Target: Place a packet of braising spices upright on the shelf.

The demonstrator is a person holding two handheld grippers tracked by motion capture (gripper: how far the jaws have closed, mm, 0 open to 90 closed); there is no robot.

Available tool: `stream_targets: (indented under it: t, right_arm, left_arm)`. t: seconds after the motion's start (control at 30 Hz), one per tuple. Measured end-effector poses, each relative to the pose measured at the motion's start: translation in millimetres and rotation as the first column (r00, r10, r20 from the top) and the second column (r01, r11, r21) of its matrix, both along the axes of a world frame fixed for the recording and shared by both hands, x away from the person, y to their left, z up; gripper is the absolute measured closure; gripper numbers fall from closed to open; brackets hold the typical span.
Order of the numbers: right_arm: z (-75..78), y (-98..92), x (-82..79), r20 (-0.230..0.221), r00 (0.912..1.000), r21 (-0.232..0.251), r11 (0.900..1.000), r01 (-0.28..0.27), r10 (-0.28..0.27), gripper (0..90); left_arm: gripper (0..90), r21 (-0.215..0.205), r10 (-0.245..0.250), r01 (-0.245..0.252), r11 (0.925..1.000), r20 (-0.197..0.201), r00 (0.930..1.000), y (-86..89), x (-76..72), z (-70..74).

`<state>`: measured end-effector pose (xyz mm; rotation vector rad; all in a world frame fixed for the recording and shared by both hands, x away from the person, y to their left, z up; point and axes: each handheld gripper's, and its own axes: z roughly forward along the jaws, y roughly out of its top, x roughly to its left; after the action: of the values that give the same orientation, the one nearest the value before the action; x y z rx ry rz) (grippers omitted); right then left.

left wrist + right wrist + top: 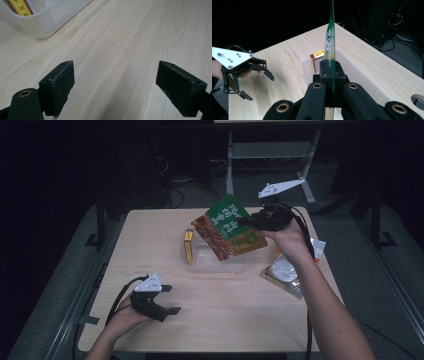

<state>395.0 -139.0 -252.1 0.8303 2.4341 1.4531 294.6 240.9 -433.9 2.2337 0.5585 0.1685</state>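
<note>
Light wood table [210, 315], dark room, metal stand legs behind. Right gripper [252, 221] clamps green-and-red packet [229, 227] by its edge, in the air over clear bin [220, 264]; white print unreadable, long axis tilted up-left. Left gripper [170, 299] open, empty, near table's front-left.
</note>
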Motion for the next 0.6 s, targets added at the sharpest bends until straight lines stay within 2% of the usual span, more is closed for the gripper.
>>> stream_targets:
  t: [0.2,0.33,0.5,0.6]
  right_arm:
    - [-5.3,4.8,5.2,-0.013,0.9996,-0.011,1.0,0.024,-0.024,90.0]
    - [-8.9,6.5,10.2,-0.024,0.9982,-0.034,0.998,0.054,-0.055,90.0]
    - [-14.2,10.3,16.3,-0.06,0.992,-0.061,0.992,0.107,-0.111,90.0]
    - [-17.2,12.0,20.5,-0.063,0.9906,-0.065,0.991,0.118,-0.122,90.0]
  left_arm:
    - [14.8,0.0,-0.002,0.002,1.0,-0.002,1.0,-0.2,-0.2,-0.4]
    - [14.8,0.003,-0.006,0.006,1.0,-0.007,1.0,-1.0,-0.3,-1.2]
    - [14.8,0.005,-0.01,0.01,0.9999,-0.007,0.9999,-1.4,-0.5,-1.6]
    - [14.8,0.006,-0.012,0.012,0.9999,-0.009,0.9999,-1.5,-0.5,-1.6]
